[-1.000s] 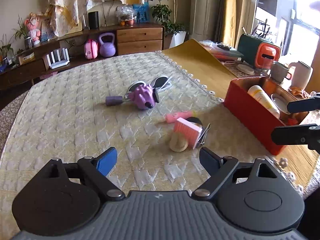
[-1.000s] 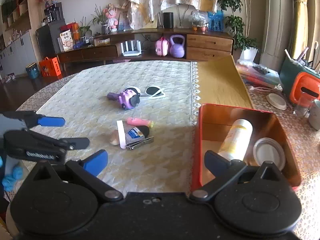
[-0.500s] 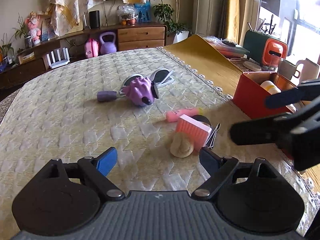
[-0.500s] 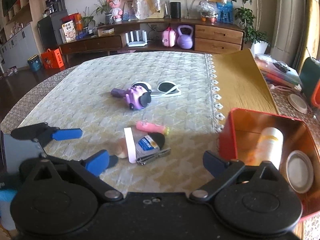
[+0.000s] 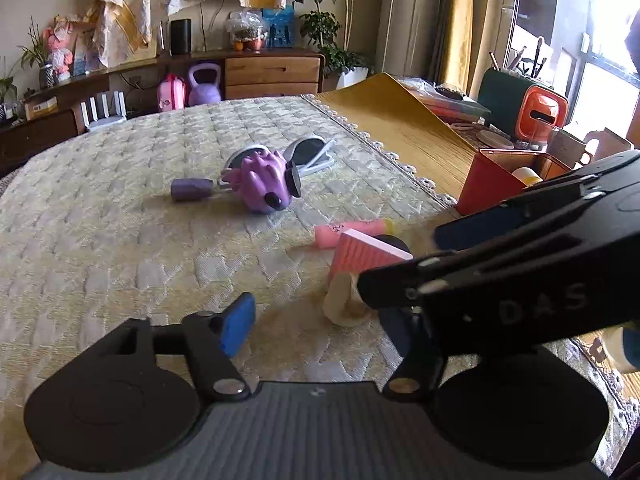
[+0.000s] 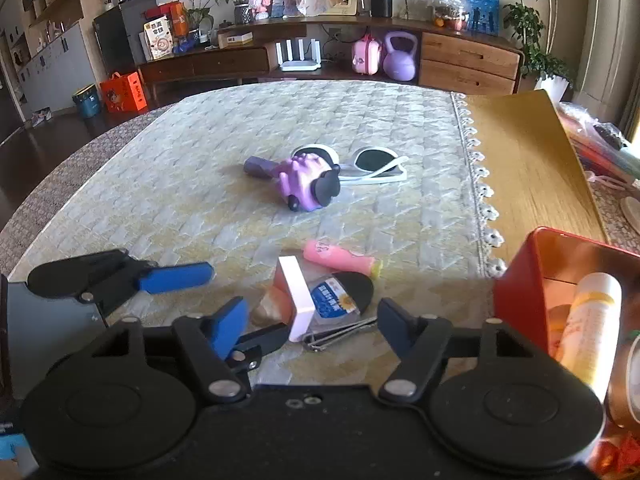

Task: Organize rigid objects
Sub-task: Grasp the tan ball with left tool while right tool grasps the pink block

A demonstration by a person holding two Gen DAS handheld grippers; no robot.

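A pink and white block point(image 6: 295, 300) leans on a beige shell-like piece point(image 5: 343, 298) on the yellow quilted cloth point(image 6: 200, 184). Beside it lie a nail clipper point(image 6: 340, 334), a black and blue pouch point(image 6: 344, 292) and a pink tube point(image 6: 340, 259). A purple toy with a handle point(image 6: 304, 182) and white sunglasses point(image 6: 372, 164) lie farther back. My right gripper point(image 6: 312, 324) is open just in front of the block and clipper. My left gripper point(image 5: 316, 328) is open and empty to the left; it also shows in the right wrist view point(image 6: 216, 308).
A red box point(image 6: 516, 296) at the right holds a yellow-white bottle point(image 6: 588, 316) and a round lid. Bare wooden table point(image 6: 528, 168) lies beyond the cloth's lace edge. A teal and orange appliance point(image 5: 520, 108) and mugs stand at the far right.
My right gripper has swung left from over the red box to just in front of the block and clipper. It now crosses the right side of the left wrist view.
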